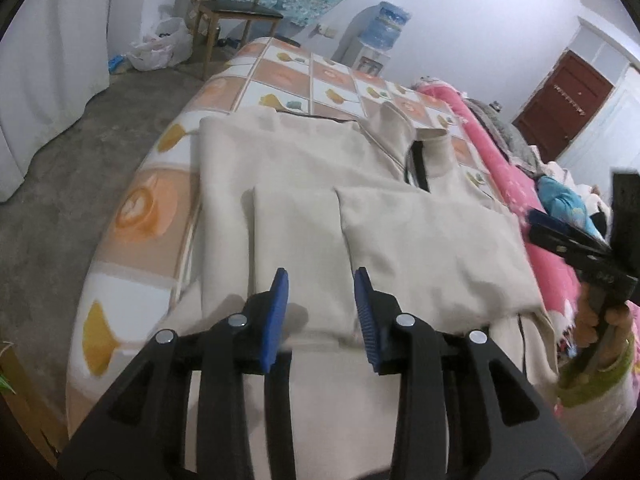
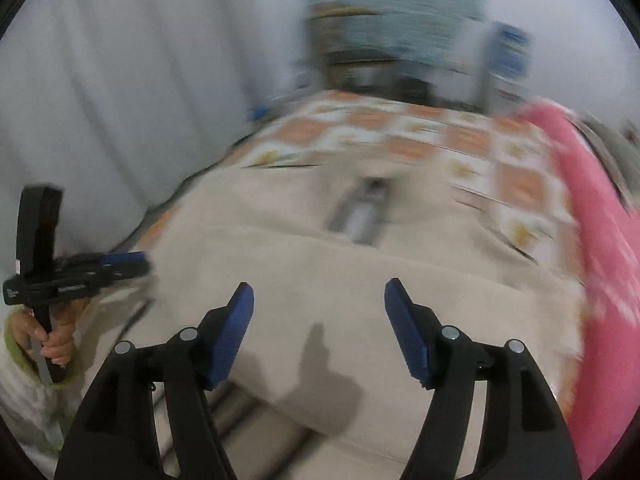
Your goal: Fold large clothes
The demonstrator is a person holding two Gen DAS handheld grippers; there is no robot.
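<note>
1. Our left gripper [image 1: 320, 312] hangs over the near edge of the garment with its blue pads [image 1: 278, 312] spread apart and nothing between them; in the right wrist view we see that same tool at nine o'clock [image 2: 132, 262], gripped by our left hand [image 2: 56, 336].
2. Our right gripper [image 2: 319, 320] is likewise released, jaws wide and empty, above the cloth; from the left wrist view it shows at three o'clock [image 1: 538, 222], with our right hand [image 1: 608, 328] on its handle.
3. We see the beige garment [image 1: 360, 208] lying flat across the bed, two folded panels resting side by side on its near half, and a dark strap [image 1: 418, 164] at one o'clock by the collar.
4. Under it lies the bedsheet [image 1: 280, 80], checked in orange and white, running toward twelve o'clock.
5. We find a pink blanket [image 1: 492, 148] along the bed's edge at two o'clock.
6. Beyond the bed, at eleven o'clock, stands a wooden chair [image 1: 240, 8]; a water dispenser [image 1: 384, 28] sits at one o'clock, a dark red door [image 1: 564, 104] at two o'clock.
7. White curtains [image 1: 52, 60] hang at ten o'clock; the right wrist view is blurred.
</note>
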